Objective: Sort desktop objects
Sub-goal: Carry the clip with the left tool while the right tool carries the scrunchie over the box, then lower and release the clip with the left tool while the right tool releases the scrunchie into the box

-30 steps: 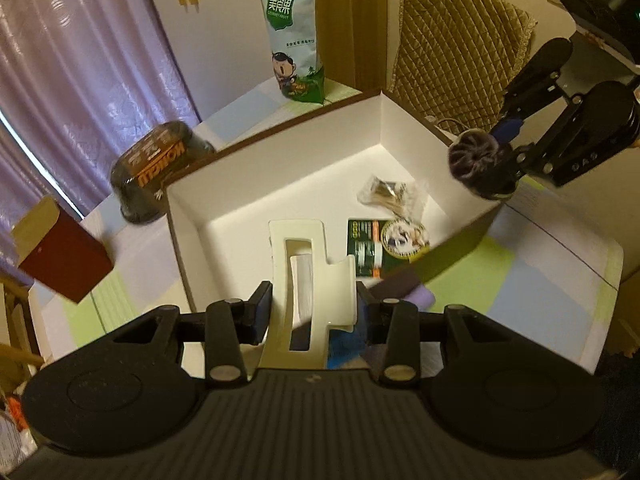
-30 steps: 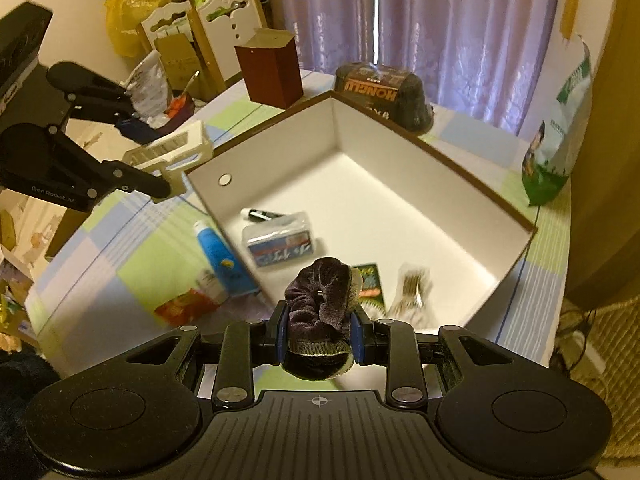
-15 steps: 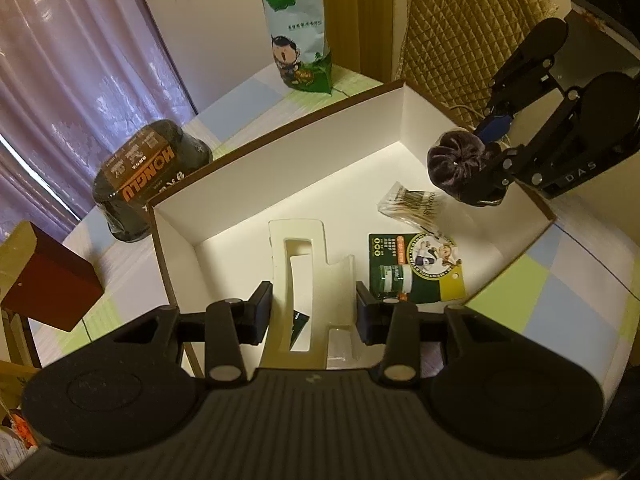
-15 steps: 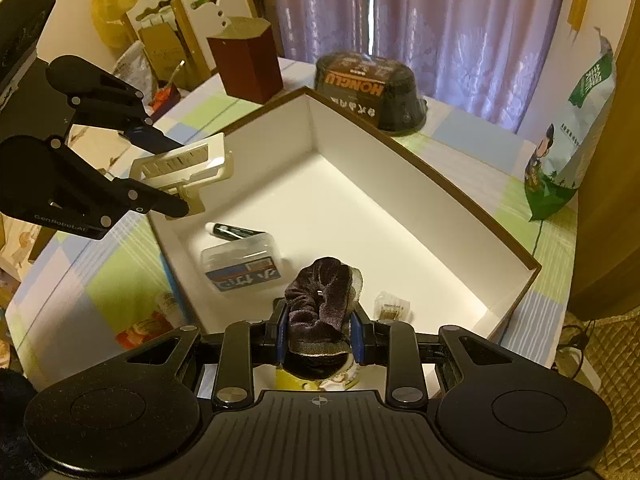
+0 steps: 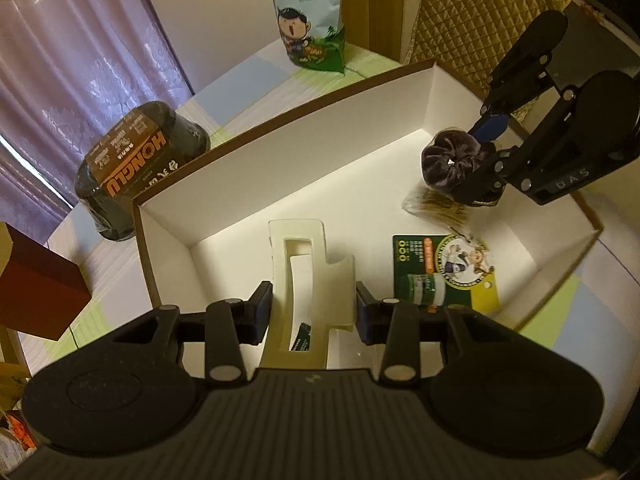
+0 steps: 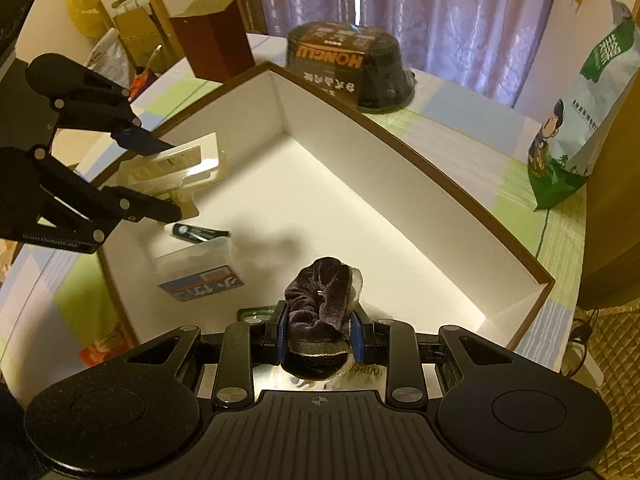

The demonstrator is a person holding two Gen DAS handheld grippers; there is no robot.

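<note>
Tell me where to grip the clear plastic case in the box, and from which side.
Grip the clear case across its two long sides, coming straight down from above. It lies flat on the floor of the box, label up, with free space on both long sides; the pen lies just behind it.

Dim warm light; fisheye-warped edges

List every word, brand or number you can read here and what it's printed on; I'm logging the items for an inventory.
"HONGLU": orange label on the dark wrapped tub, upside down in the right wrist view.
"DAS": partial lettering on the right gripper's arm.
Snack bag: green print too small to read.
Green card in the box: unreadable.
Clear case label: blurred.
Left gripper's arm: too faint.
</note>
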